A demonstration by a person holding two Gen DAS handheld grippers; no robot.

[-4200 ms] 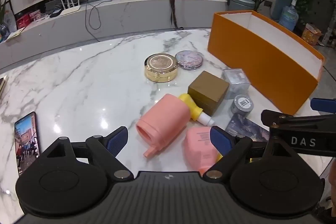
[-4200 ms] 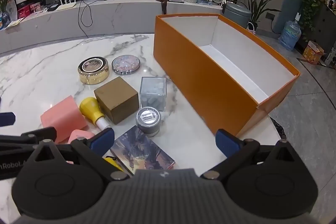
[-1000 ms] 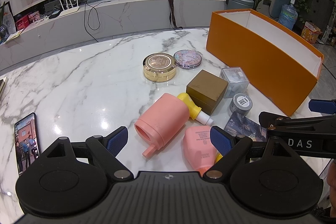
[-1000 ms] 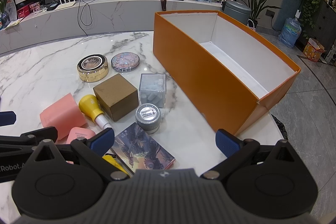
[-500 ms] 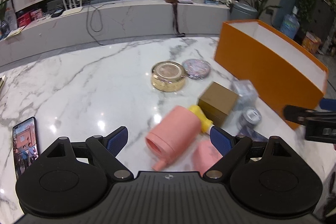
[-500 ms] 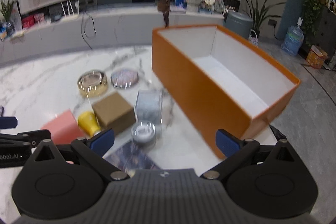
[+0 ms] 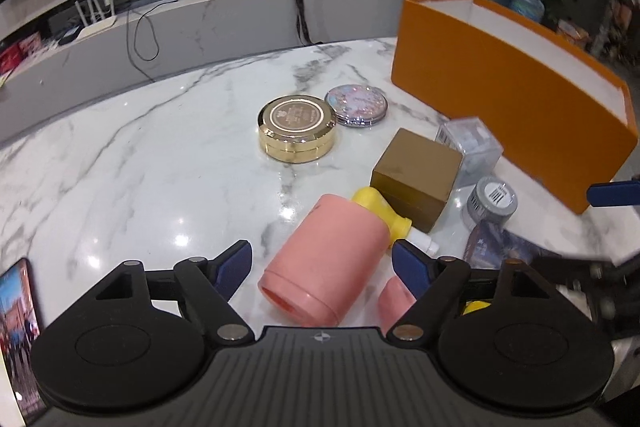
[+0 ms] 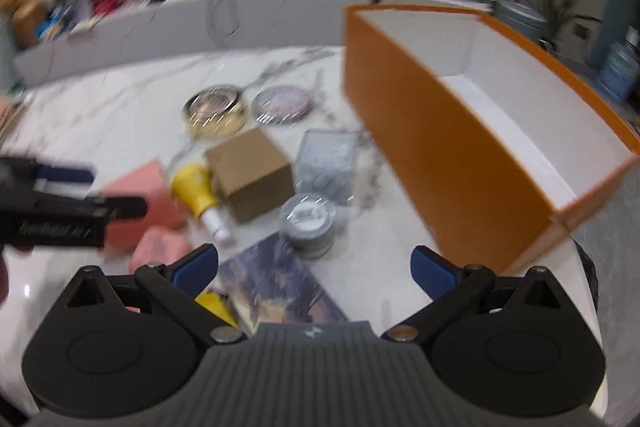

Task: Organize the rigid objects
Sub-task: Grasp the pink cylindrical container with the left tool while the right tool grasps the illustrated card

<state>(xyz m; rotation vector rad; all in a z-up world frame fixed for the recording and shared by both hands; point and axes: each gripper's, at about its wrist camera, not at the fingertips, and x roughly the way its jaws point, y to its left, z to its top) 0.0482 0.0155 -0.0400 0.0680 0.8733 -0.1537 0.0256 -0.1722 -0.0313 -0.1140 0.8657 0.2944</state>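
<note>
now left gripper (image 7: 322, 265) jaws just narrowing around pink bottle (image 7: 326, 259), pads not touching; right gripper (image 8: 314, 265) gaping, empty; orange box (image 8: 436, 147) unfilled.

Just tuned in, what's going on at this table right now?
A person holds a gripper in each hand over a marble table strewn with small items. The left gripper has its jaws around a pink bottle lying on its side; they have just been closing but do not press on it yet. The right gripper is open and empty above a picture card and a grey tin. The orange box is empty, so nothing is sorted yet.
</note>
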